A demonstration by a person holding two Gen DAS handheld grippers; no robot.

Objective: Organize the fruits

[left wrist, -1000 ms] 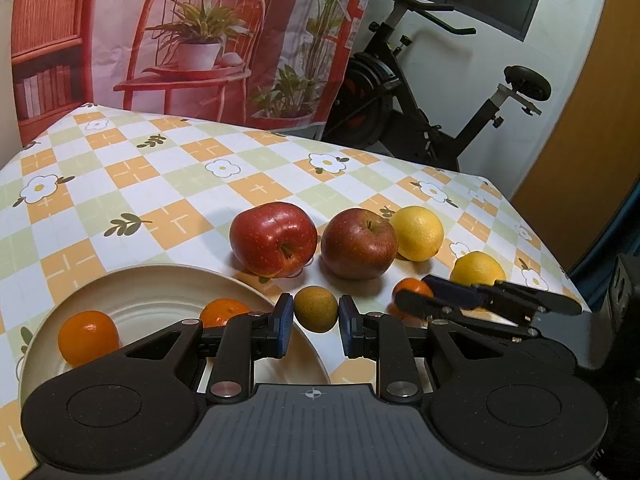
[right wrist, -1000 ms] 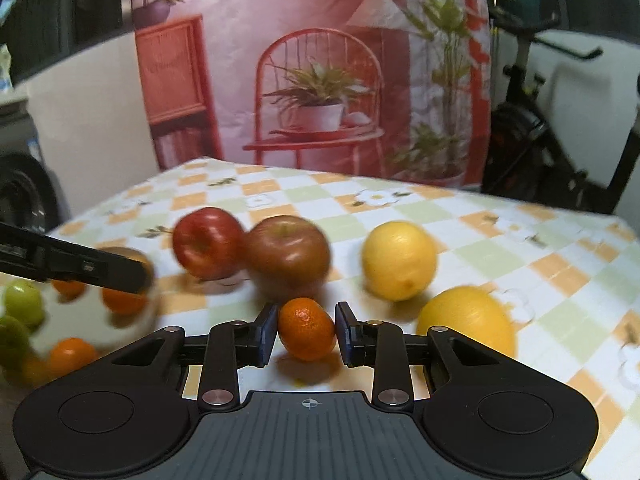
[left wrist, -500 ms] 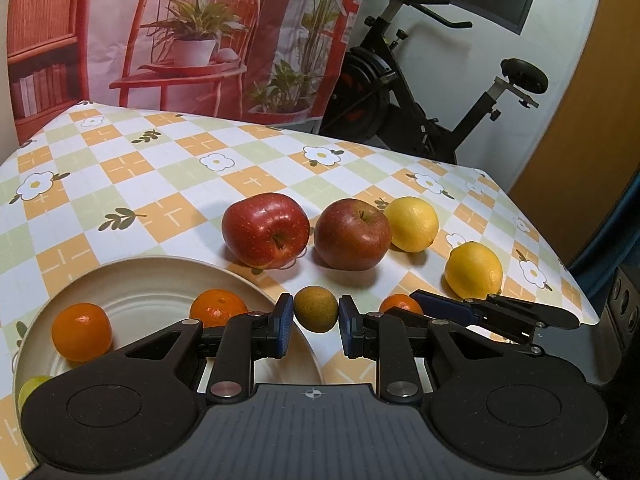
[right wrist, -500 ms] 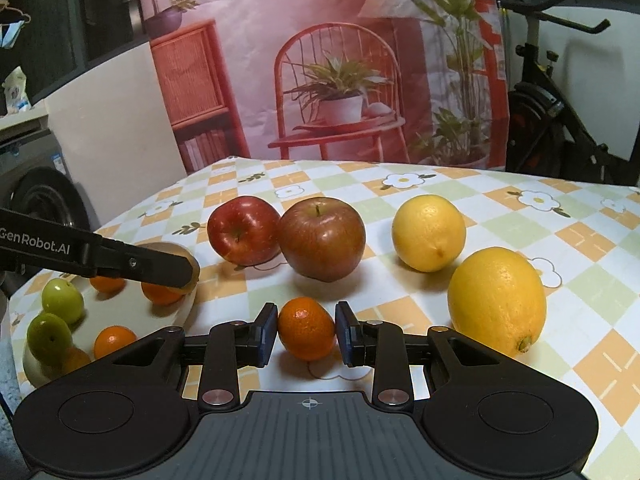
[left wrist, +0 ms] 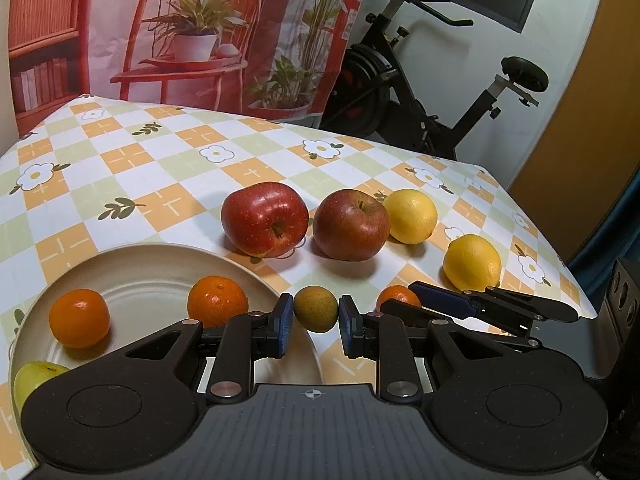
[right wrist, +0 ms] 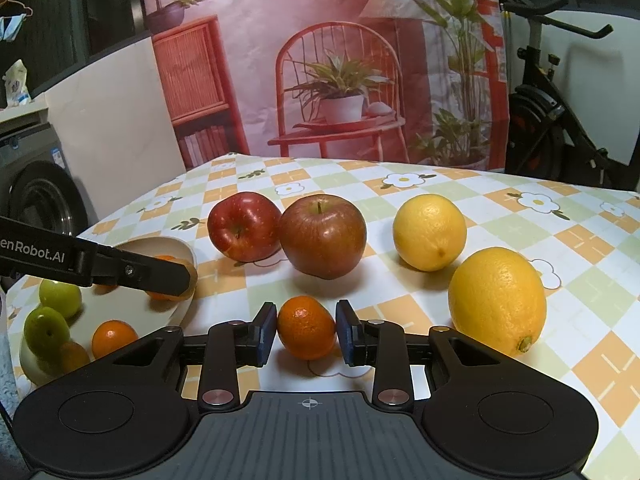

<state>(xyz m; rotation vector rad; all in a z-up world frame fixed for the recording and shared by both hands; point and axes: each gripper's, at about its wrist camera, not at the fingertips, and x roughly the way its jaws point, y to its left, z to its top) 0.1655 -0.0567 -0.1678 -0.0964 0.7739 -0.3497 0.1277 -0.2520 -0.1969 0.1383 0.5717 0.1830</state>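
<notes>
Fruits are split between the plate (left wrist: 152, 256) and the checkered tablecloth (left wrist: 160, 184). Left gripper (left wrist: 316, 314) is pinching a small brownish-green fruit (left wrist: 315, 308) right over the plate's edge, pads tight on both sides. Right gripper (right wrist: 306, 330) has its jaws clamped on a mandarin (right wrist: 306, 327), just beside a big lemon (right wrist: 497, 301). Two red apples (right wrist: 280, 230) sit side by side, near another lemon (right wrist: 429, 232). Plate's got mandarins and green fruits in it.
</notes>
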